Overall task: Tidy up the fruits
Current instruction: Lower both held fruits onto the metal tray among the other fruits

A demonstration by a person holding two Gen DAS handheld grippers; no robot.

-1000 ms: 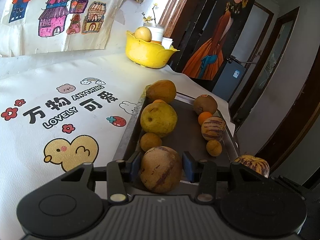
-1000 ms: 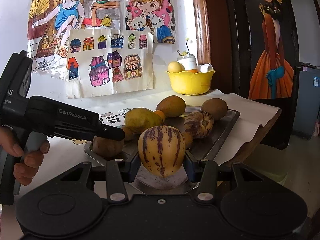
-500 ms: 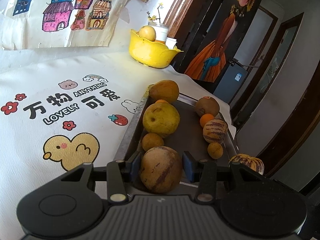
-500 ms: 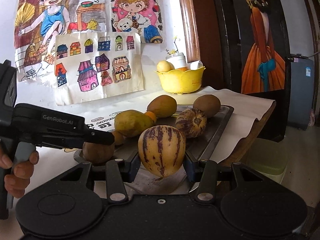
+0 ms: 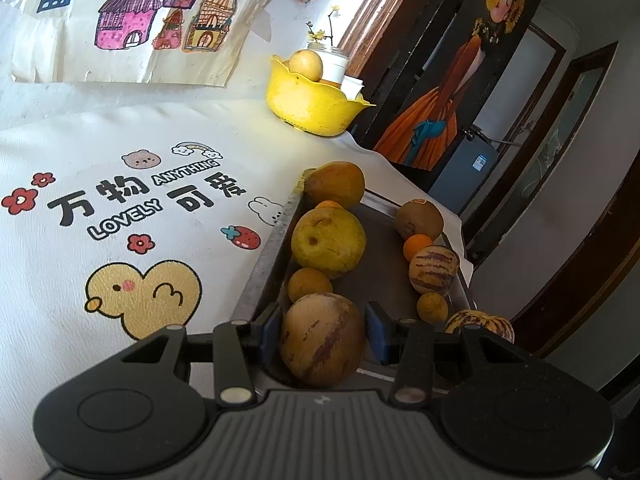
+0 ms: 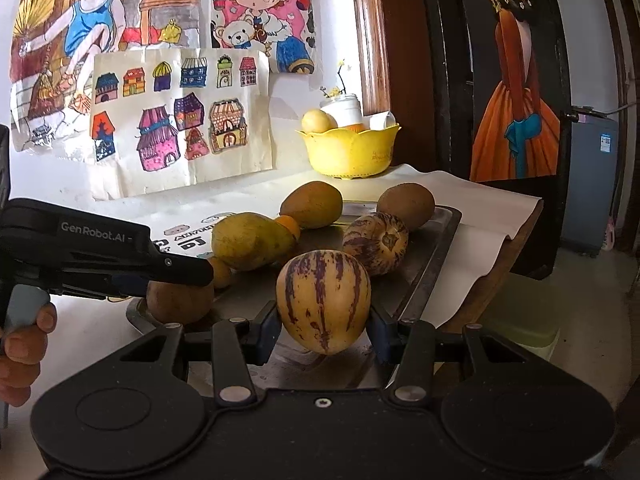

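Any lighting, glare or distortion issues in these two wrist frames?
Left wrist: strong fisheye bending, dark vignette corners, sunlit glare patch on the tablecloth beside the yellow bowl; fruit stays sharp. Right wrist: the same glare below the bowl, doorway side dim, the striped melon in the jaws crisp.

Black tongs [image 6: 323, 330] with blue pads [image 6: 267, 332], silver screws, "GenRobot.AI" lettering.

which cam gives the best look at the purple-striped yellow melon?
Right wrist. The striped melon sits front and centre between the right gripper fingers, its purple stripes fully visible and lit. The left wrist view only catches its top at the lower right, mostly hidden behind that camera's own gripper body.
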